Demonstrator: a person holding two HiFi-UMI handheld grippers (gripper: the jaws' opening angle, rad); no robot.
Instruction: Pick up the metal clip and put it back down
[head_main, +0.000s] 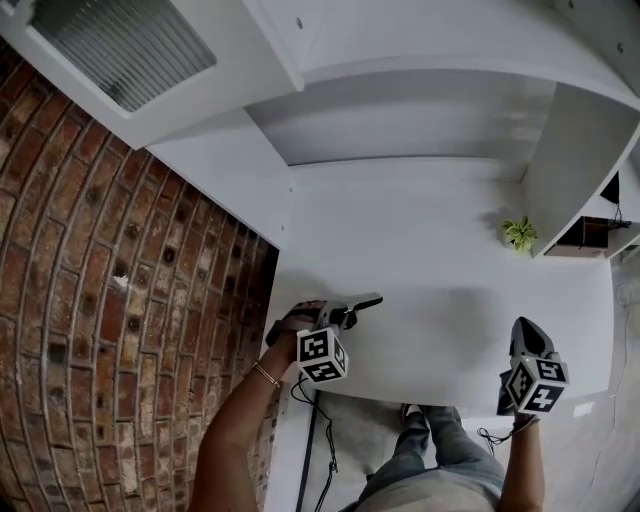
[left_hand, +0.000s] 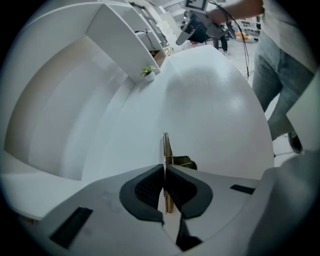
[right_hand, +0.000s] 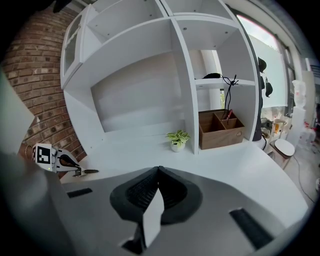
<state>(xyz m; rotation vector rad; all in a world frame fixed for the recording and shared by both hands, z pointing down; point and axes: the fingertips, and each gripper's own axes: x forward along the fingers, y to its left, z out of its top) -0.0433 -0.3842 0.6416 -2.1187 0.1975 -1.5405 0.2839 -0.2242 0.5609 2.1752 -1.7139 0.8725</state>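
A thin brass-coloured metal clip (left_hand: 166, 148) sticks out forward from between the jaws of my left gripper (left_hand: 164, 171), which is shut on it. In the head view this gripper (head_main: 352, 309) is over the front left part of the white desk (head_main: 440, 290), with the clip (head_main: 369, 301) pointing right, close over the surface. The right gripper view shows the same clip (right_hand: 90, 171) at far left. My right gripper (head_main: 524, 328) hovers at the desk's front right edge, jaws shut with nothing between them (right_hand: 158, 174).
A small potted plant (head_main: 519, 234) stands at the back right beside the white shelf unit (head_main: 575, 170). A wooden box (right_hand: 220, 129) sits in a shelf bay. A brick wall (head_main: 90, 300) runs along the left. The desk's front edge is near both grippers.
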